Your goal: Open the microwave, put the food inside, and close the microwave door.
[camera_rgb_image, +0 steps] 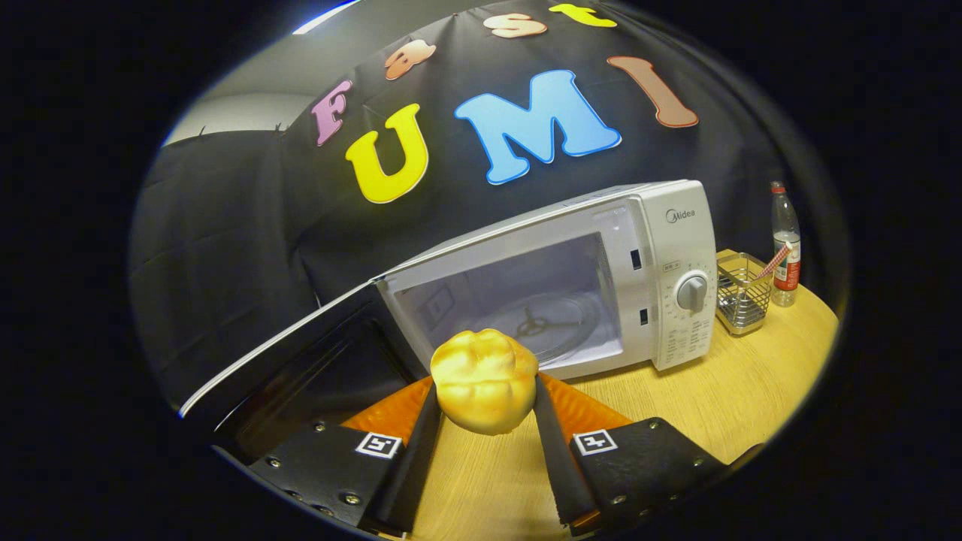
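Door (pixel 301 361) of the microwave (pixel 601 278) already hangs open; my gripper (pixel 485 391) pinches the bun (pixel 485 379) between both fingers, just before the cavity; placing it on the turntable (pixel 545 327) and closing remain.

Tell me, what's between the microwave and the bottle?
In the gripper view, a wire basket with a striped straw stands on the table between the microwave and the bottle. The gripper holds the bread.
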`<state>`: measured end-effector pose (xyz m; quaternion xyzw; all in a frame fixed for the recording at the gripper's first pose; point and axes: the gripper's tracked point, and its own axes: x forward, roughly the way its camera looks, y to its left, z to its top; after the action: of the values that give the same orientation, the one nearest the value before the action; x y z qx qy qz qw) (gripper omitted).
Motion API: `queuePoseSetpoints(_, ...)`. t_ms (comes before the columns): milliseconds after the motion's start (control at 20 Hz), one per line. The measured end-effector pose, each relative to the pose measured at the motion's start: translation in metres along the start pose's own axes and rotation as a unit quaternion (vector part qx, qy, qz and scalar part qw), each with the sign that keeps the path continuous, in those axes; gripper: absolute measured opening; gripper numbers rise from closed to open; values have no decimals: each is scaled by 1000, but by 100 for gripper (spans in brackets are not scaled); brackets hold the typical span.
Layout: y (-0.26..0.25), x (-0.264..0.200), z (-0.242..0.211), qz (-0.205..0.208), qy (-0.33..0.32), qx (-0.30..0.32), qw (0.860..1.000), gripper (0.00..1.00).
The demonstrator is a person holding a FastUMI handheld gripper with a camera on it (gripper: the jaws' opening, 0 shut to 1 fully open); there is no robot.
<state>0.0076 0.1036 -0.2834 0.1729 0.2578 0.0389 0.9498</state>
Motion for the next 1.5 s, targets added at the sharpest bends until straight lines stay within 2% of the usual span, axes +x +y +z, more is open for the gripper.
queuePoseSetpoints(300, -8, 65, 13, -40, -23, 98, 994, 68)
queuePoseSetpoints(450, -8, 90, 24, -52, -39, 91, 994, 68)
queuePoseSetpoints(650, -15, 132, 10, -65, -39, 116, 990, 68)
queuePoseSetpoints(800, -13, 158, 0, -57, -49, 84, 994, 68)
queuePoseSetpoints(900, -21, 166, -9, -70, -50, 66, 994, 68)
queuePoseSetpoints(1050, -26, 176, -17, -64, -39, 84, 994, 68)
queuePoseSetpoints(1250, -37, 176, -16, -81, -42, 84, 992, 80)
queuePoseSetpoints(1300, -38, 176, -16, -81, -42, 85, 992, 86)
queuePoseSetpoints(1500, -38, 170, -11, -83, -35, 97, 991, 86)
